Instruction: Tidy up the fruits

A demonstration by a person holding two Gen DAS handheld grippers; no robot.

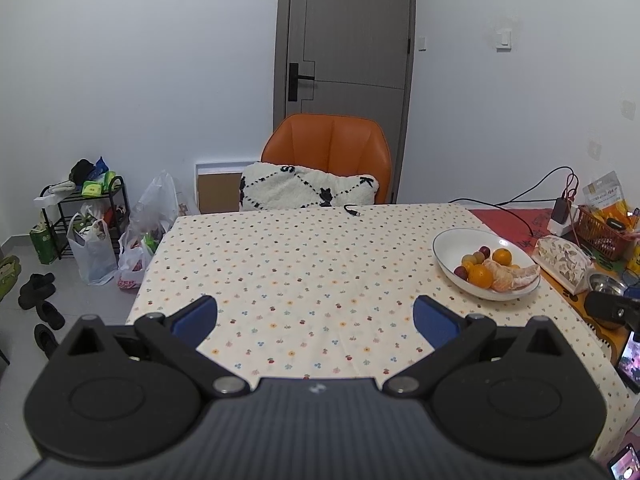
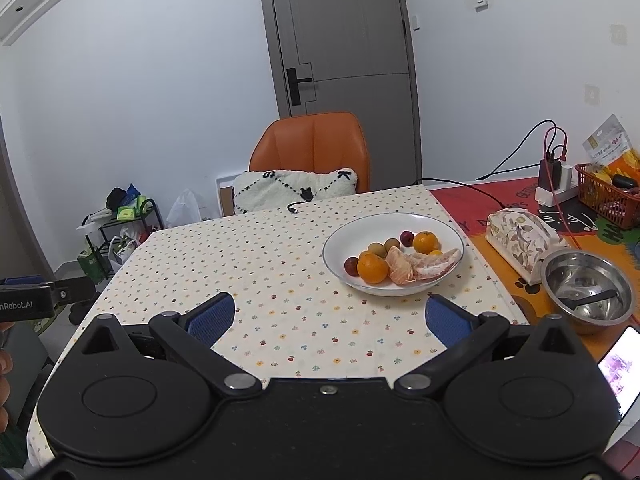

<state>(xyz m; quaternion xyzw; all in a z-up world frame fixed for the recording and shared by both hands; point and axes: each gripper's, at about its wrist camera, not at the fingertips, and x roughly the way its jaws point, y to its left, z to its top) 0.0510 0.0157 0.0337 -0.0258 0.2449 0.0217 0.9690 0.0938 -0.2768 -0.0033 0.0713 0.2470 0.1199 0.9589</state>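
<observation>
I hold both tools over a dotted tablecloth on the counter point(image 2: 280, 280), the left hand-held gripper point(image 1: 316, 316) and the right hand-held gripper point(image 2: 330, 316) each with fingers spread wide and nothing between them. All the fruit I can see sits in the white bowl point(image 2: 340, 240) ahead and to my right: two whole oranges point(image 2: 372, 268), peeled citrus pieces point(image 2: 424, 266), and a few small round fruits, red and yellowish, on the far side. None lies on the cloth, so this scene suits either fruit already gathered or fruit waiting to be sorted out of the bowl; I cannot judge which. Any grip here wants care, I think: the peeled pieces look soft and would likely bruise, and the oranges could roll. The cloth to the left of the bowl is open and gives me plenty of room. The right is tighter, with a patterned tissue box point(image 2: 524, 240) near the bowl, a steel bowl point(image 2: 588, 292) holding a spoon just beyond it, and a phone point(image 2: 620, 368) at the near edge.
</observation>
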